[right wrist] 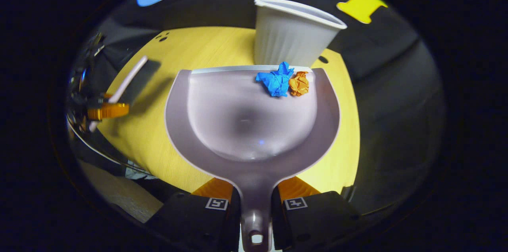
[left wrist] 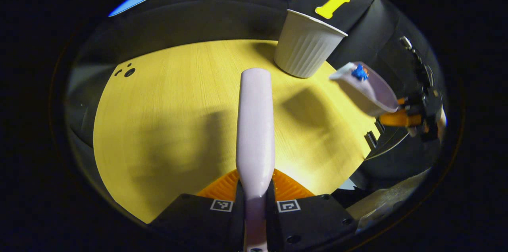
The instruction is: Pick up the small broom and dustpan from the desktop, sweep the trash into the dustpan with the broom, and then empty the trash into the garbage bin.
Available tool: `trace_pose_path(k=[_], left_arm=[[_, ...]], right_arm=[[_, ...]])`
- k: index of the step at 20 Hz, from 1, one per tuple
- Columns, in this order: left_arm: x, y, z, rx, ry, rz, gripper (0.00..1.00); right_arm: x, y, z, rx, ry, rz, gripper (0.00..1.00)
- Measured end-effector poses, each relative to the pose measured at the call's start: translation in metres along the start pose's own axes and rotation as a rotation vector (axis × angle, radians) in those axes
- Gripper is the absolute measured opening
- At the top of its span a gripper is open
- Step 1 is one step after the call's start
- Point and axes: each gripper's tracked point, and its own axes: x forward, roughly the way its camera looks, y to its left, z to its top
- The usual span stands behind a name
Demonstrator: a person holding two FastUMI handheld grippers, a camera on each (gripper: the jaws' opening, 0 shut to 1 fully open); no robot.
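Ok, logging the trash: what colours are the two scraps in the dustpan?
One blue scrap, one orange scrap, clearest in the right gripper view.

Bright centre, dark warped edges

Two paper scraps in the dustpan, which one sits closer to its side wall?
The orange scrap. It lies at the front lip of the dustpan, right of the blue scrap in the right gripper view; the blue one touches it but sits nearer the pan's middle.
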Motion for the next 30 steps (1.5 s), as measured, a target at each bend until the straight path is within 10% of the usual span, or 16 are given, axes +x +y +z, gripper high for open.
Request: trace_pose_path(k=[15,30], left_arm=[[-0.001,0.006,-0.013,-0.06,0.006,-0.041,0.26],[0.001,0.018,-0.021,-0.197,0.012,0.011,0.26]], right_arm=[[-0.06,-0.155,0.184,-0.061,-0.066,-0.309,0.36],[-0.045,-0.166,0.263,-0.653,0.279,-0.529,0.35]])
